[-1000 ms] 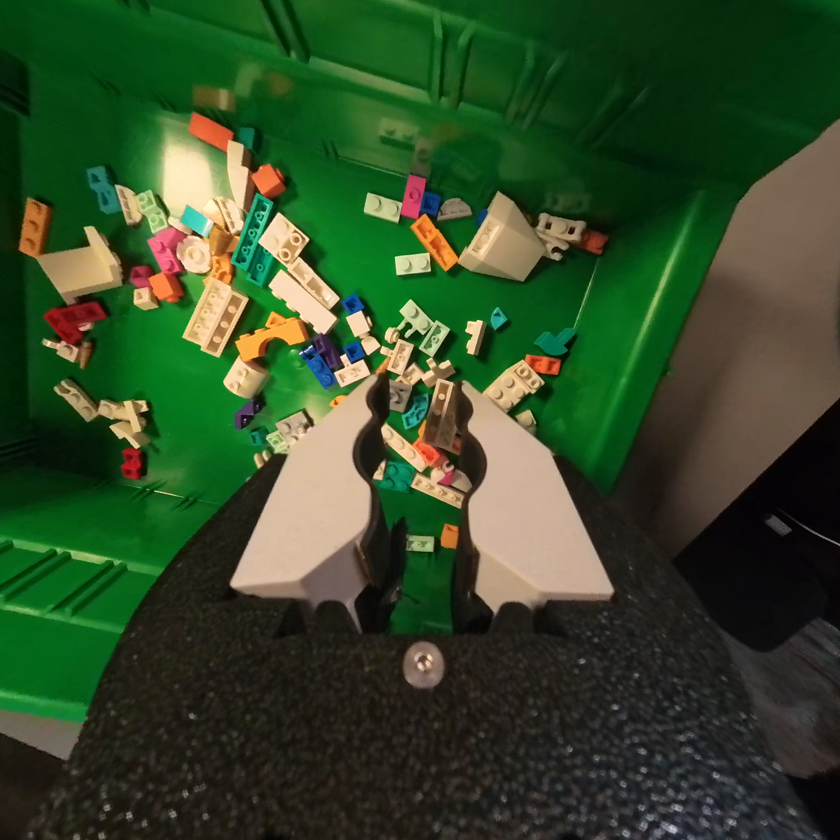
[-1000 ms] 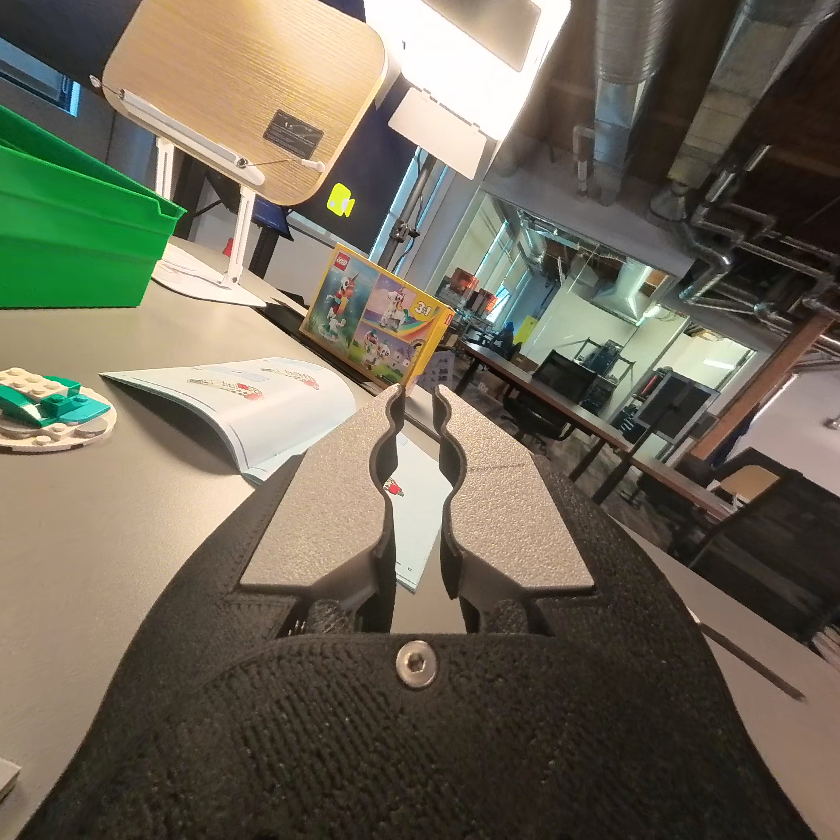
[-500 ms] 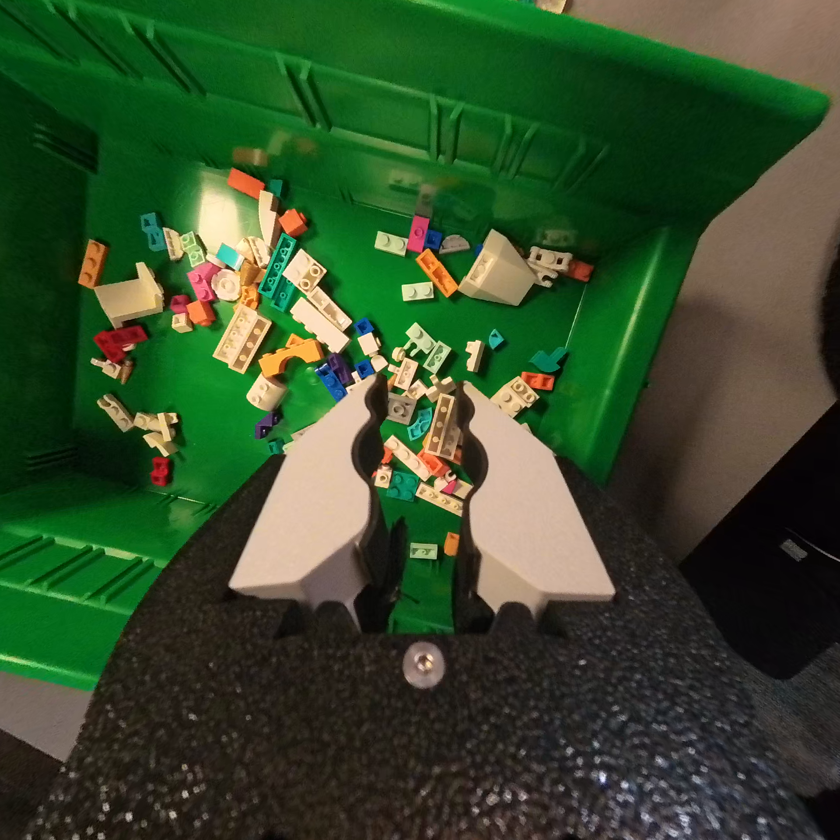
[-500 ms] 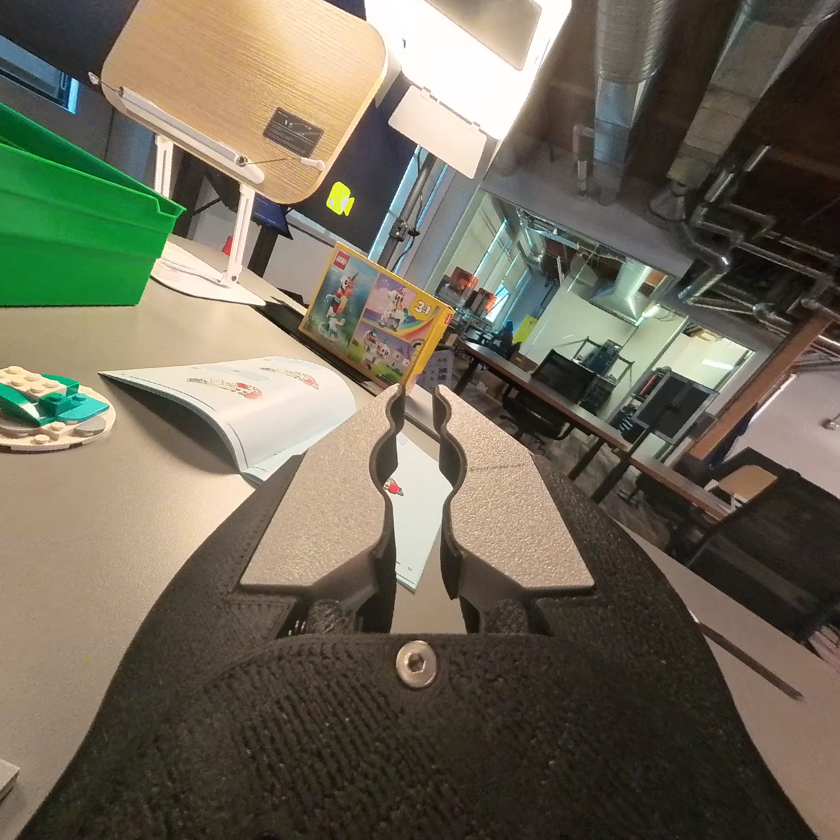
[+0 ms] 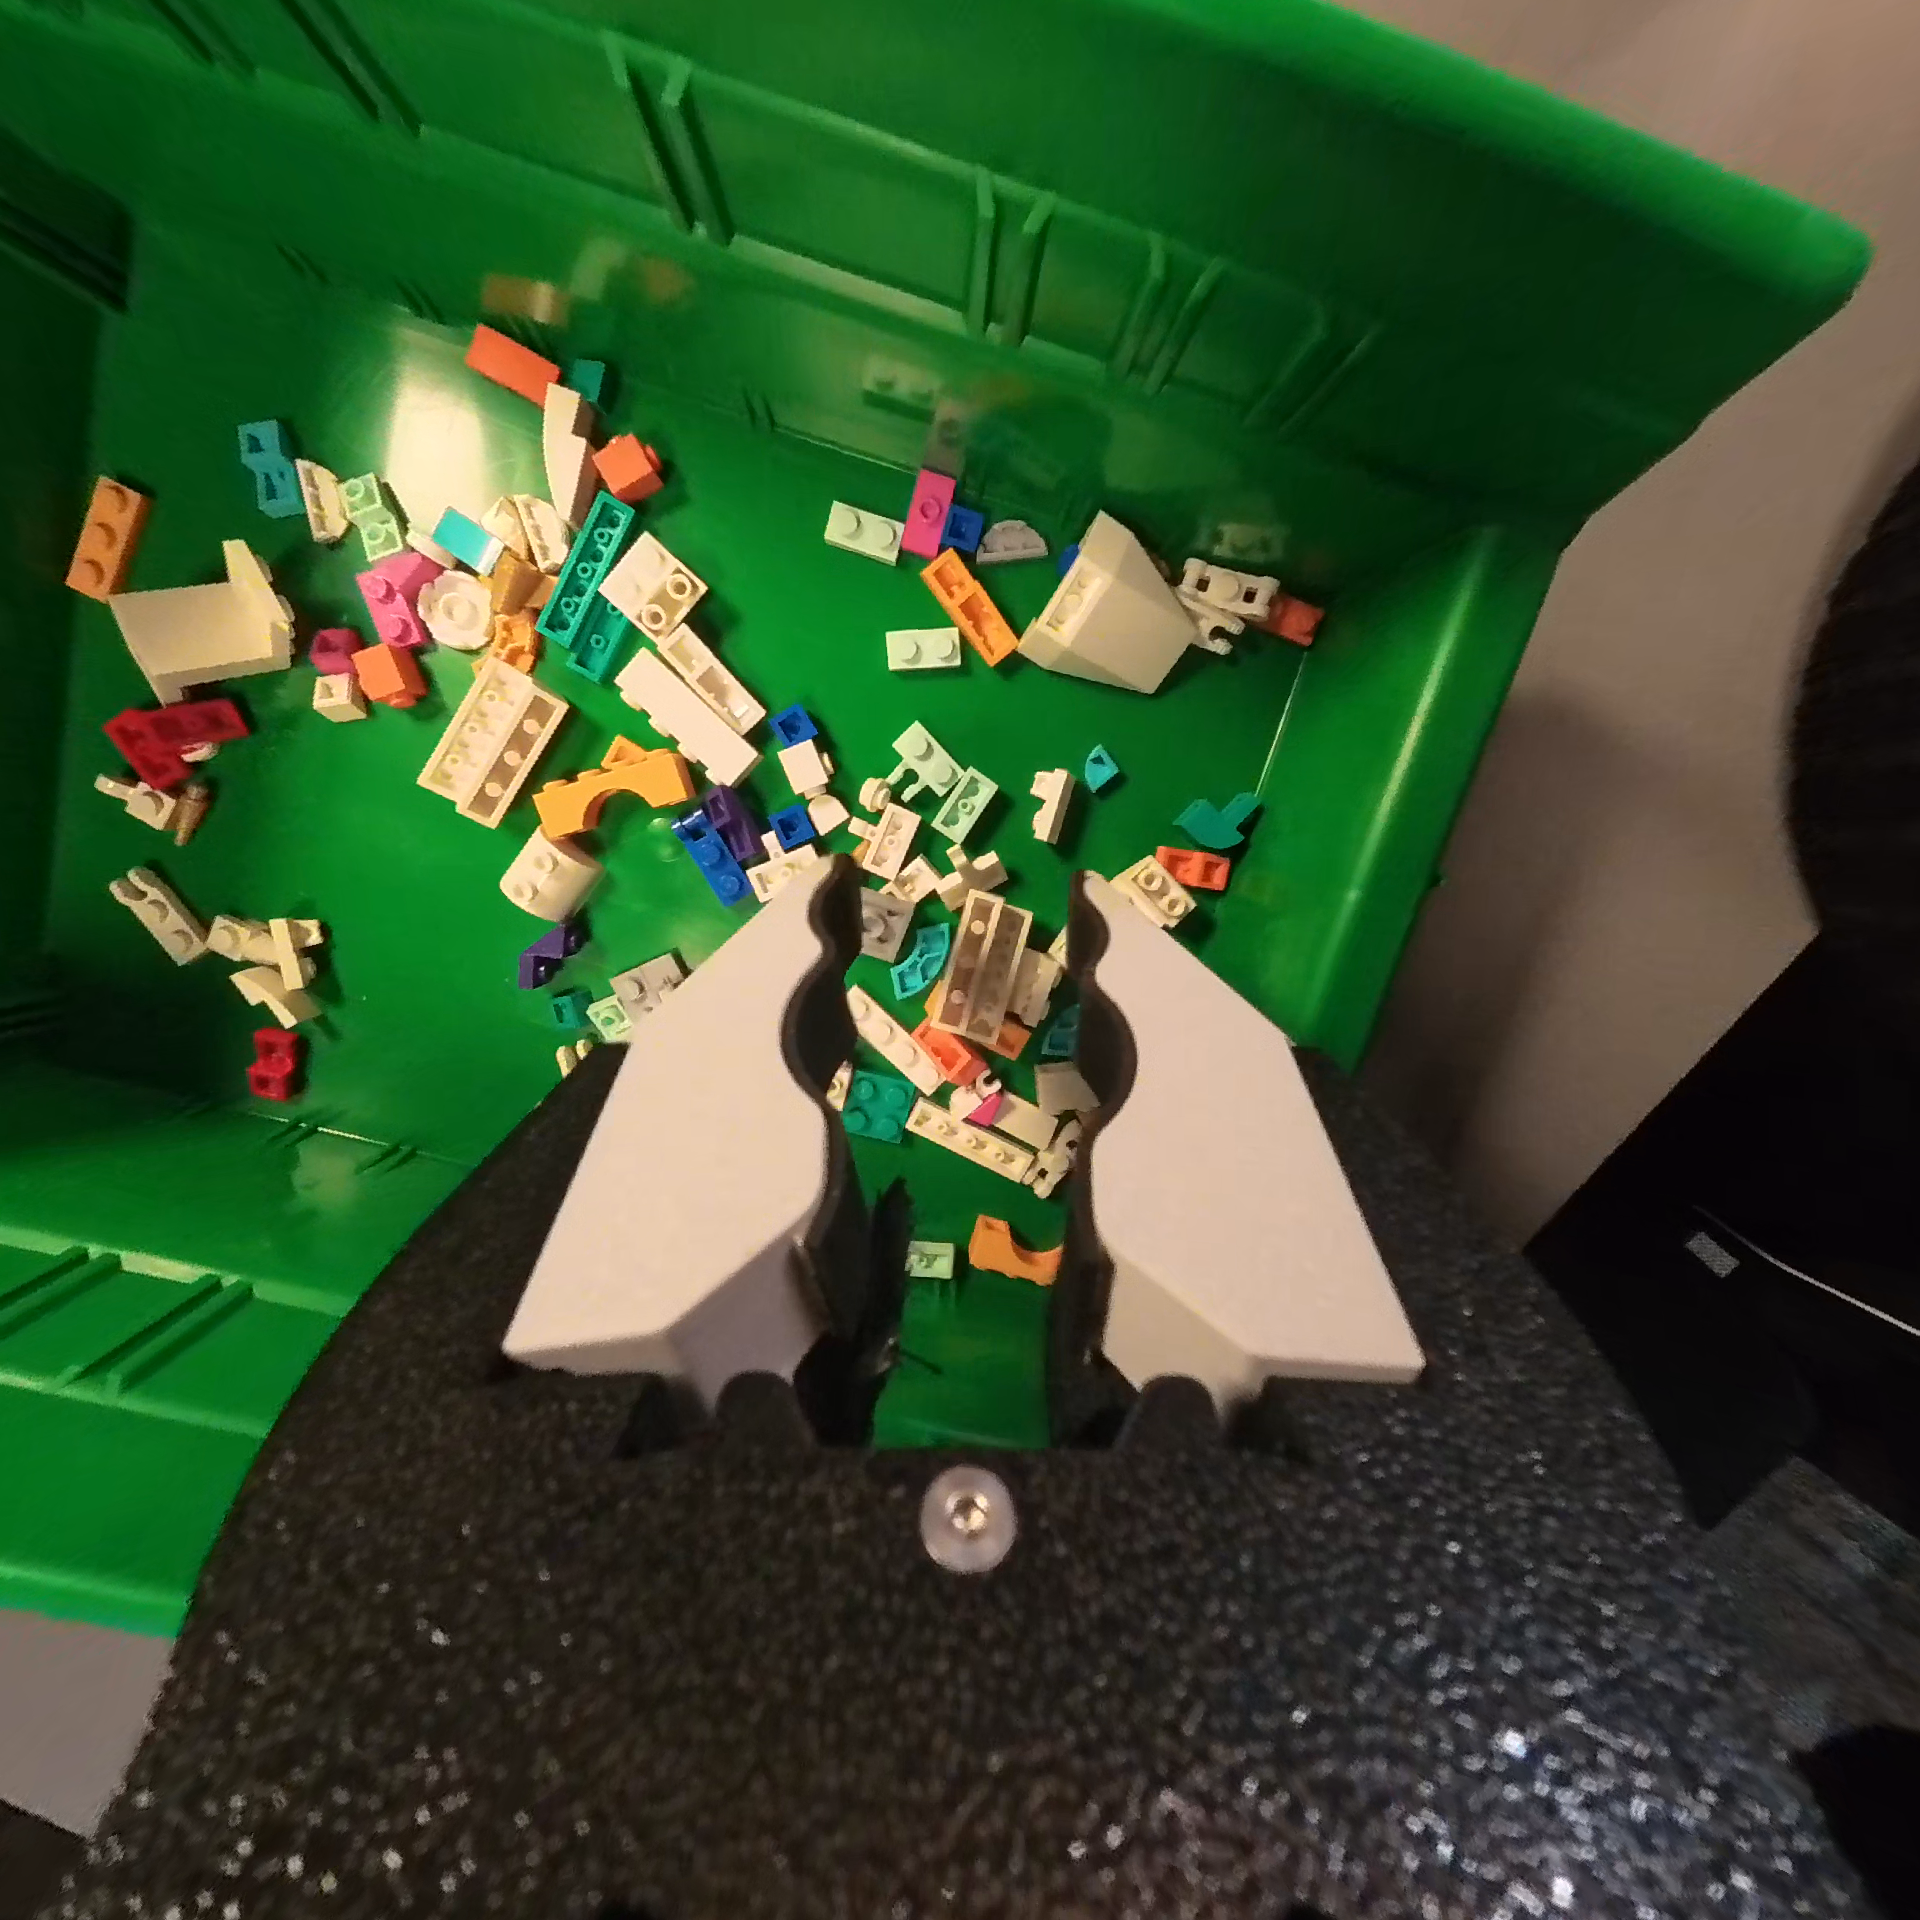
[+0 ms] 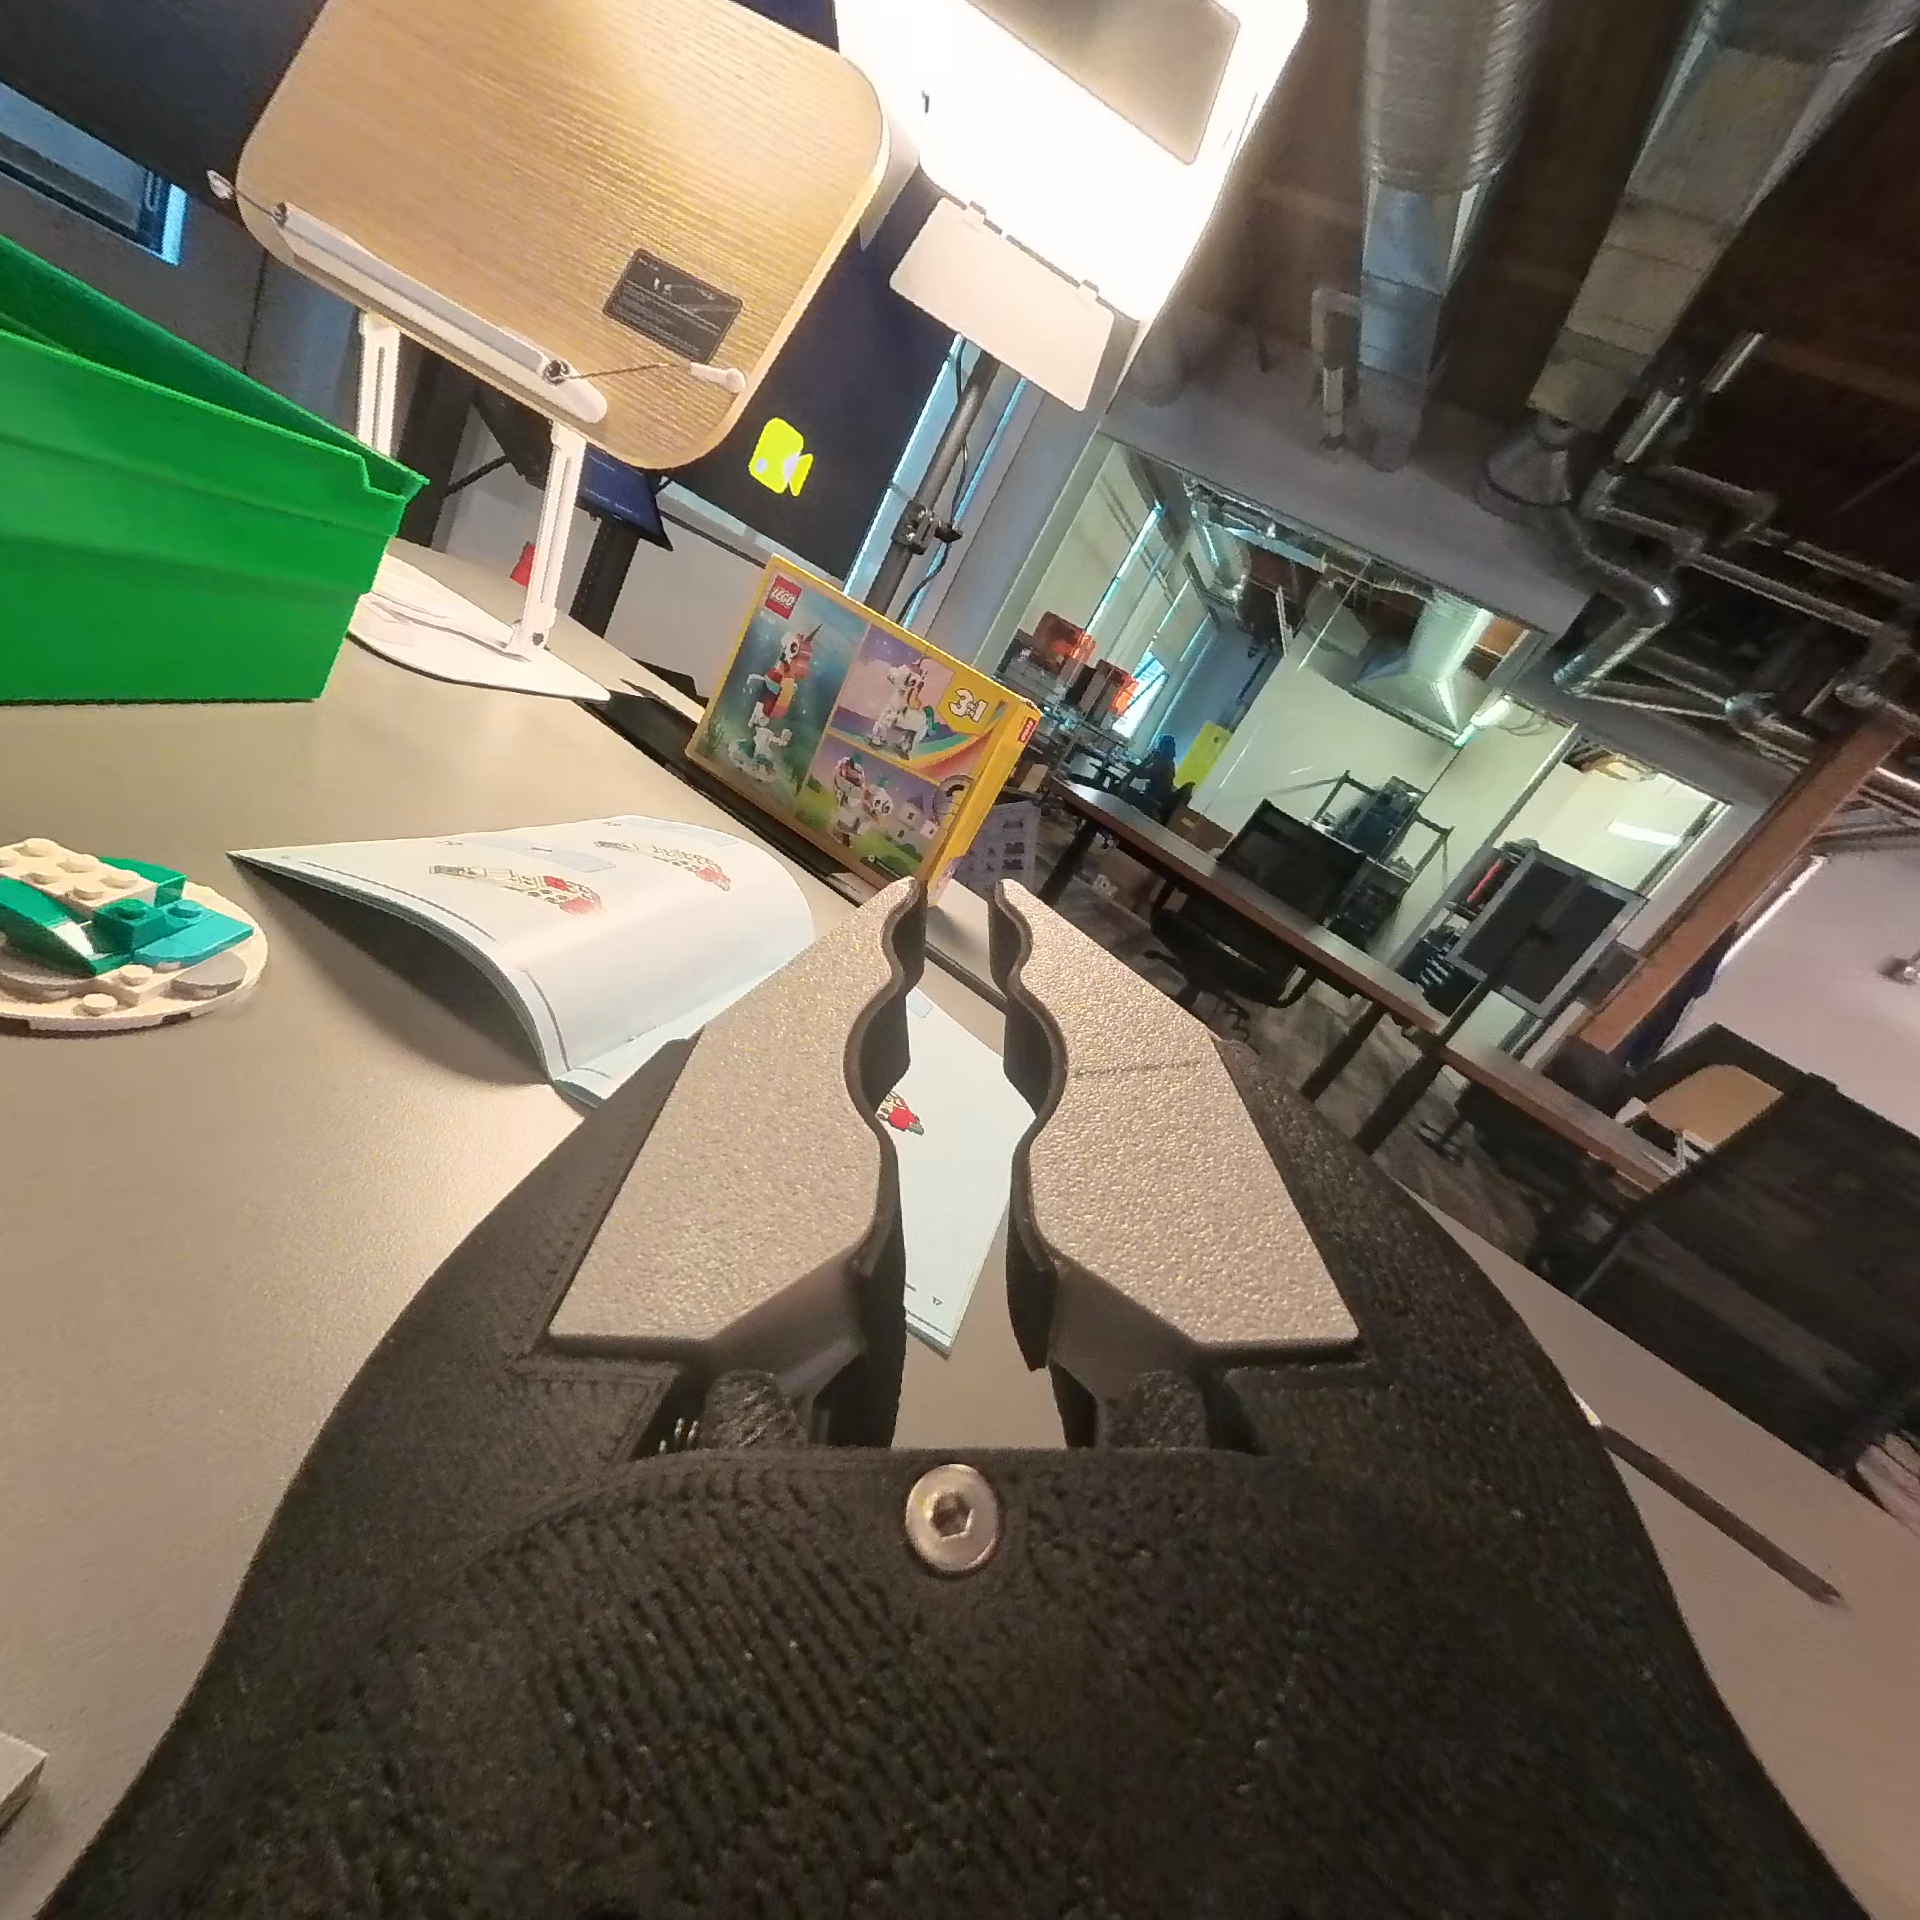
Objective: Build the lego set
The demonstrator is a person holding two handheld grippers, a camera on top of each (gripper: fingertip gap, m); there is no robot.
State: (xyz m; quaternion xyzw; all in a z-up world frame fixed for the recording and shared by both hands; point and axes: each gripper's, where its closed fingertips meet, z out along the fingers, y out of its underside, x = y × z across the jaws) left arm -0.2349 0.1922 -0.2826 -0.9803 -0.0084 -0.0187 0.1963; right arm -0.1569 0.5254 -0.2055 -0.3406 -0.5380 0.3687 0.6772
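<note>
A green bin (image 5: 1351,312) holds many loose lego pieces in white, orange, teal, pink and blue. My left gripper (image 5: 961,894) hangs over the bin's near right part, open and empty. A tan plate (image 5: 987,971) lies on the pile seen between its fingers, touching neither. My right gripper (image 6: 956,899) rests low over the grey table (image 6: 260,1195), open only a little and empty. A partial build (image 6: 104,935), a white round plate with green and teal pieces, sits on the table to its left. The open instruction booklet (image 6: 582,935) lies just ahead of it.
The green bin also shows in the right wrist view (image 6: 156,582) at far left. A yellow lego box (image 6: 862,748) stands at the table's far edge. A wooden book stand (image 6: 551,218) on a white leg rises behind the bin. Beyond are other tables and chairs. The partial build (image 6: 104,935) is about 20 cm from both grippers' fingertips.
My left gripper pulled back from the bin floor, then shifted slightly, and its fingers spread a little wider. The right gripper and its surroundings have not moved.
</note>
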